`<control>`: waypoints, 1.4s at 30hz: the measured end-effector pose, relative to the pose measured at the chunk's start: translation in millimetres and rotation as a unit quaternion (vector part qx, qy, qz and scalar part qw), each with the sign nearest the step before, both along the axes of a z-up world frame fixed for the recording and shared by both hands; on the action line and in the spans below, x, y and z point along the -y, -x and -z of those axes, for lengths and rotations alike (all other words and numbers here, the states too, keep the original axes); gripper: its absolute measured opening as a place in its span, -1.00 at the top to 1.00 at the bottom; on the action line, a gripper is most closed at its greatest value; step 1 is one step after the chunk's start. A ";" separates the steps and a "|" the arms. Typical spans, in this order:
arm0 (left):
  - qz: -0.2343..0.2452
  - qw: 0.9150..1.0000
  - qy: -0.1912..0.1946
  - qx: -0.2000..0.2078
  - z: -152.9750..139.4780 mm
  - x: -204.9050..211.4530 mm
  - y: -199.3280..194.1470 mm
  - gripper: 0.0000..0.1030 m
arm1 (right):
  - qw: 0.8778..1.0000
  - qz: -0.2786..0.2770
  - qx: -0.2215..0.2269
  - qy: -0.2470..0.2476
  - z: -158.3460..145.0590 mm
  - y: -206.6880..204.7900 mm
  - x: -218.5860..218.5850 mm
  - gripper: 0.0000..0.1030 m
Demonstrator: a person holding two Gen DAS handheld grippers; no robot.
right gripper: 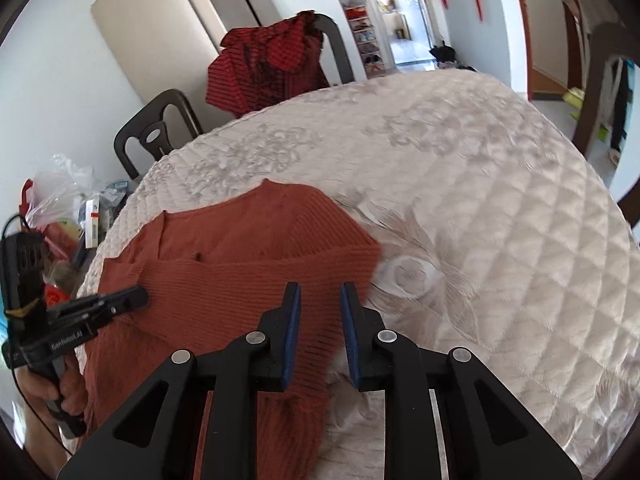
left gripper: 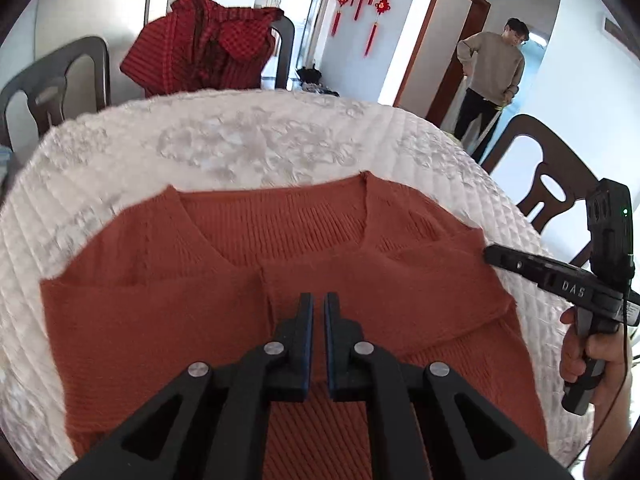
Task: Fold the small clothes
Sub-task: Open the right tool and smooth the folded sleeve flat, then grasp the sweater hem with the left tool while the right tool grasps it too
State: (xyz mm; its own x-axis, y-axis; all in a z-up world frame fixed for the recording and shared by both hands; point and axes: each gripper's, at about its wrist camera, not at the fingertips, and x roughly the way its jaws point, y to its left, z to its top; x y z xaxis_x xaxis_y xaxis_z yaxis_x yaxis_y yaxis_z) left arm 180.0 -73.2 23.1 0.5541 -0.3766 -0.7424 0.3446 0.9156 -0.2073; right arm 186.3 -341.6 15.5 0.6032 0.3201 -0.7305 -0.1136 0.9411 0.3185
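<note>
A rust-orange ribbed V-neck sweater [left gripper: 192, 320] lies flat on the white quilted table cover [left gripper: 240, 140], both sleeves folded in across its chest. My left gripper [left gripper: 318, 300] hovers over the sweater's middle, jaws almost together with a thin gap, nothing between them. It also shows in the right wrist view [right gripper: 132, 298], tip over the fabric. My right gripper [right gripper: 320, 292] is open and empty above the sweater's [right gripper: 248, 272] right edge, near the folded sleeve. It shows in the left wrist view [left gripper: 490, 254] beside the sweater's right shoulder.
Dark chairs [left gripper: 56, 88] ring the round table; one holds a red checked garment [left gripper: 204, 48]. A person [left gripper: 492, 76] stands by a doorway at the back right. Bags and clutter [right gripper: 68, 208] sit left of the table. The cover [right gripper: 480, 200] stretches far and right.
</note>
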 end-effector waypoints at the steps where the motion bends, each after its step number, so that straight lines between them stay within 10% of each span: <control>1: 0.003 1.000 -0.002 -0.005 3.8 0.7 -1.9 0.85 | 1.000 -0.002 -0.008 0.004 3.9 -2.2 -1.4 0.60; 22: -0.018 1.000 -0.013 0.005 -4.8 -28.6 67.1 0.84 | 1.000 -0.026 0.011 0.013 -7.7 74.8 -5.9 0.60; 27: -0.038 0.999 -0.007 0.022 -15.8 -48.2 92.3 0.39 | 0.998 -0.053 0.025 -0.001 -19.5 98.4 -8.9 0.59; 42: -0.067 0.996 -0.016 0.053 -31.2 -82.8 167.8 0.18 | 0.997 -0.072 0.033 -0.010 -39.3 174.3 -3.7 0.25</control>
State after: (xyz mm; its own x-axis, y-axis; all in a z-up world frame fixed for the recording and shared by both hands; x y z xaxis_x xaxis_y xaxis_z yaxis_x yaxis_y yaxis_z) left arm 12.3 9.7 54.3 0.6730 -0.2720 -0.6878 0.2379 0.9601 -0.1469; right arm 12.0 -338.0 54.8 0.5965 0.4212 -0.6832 -0.2678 0.9069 0.3253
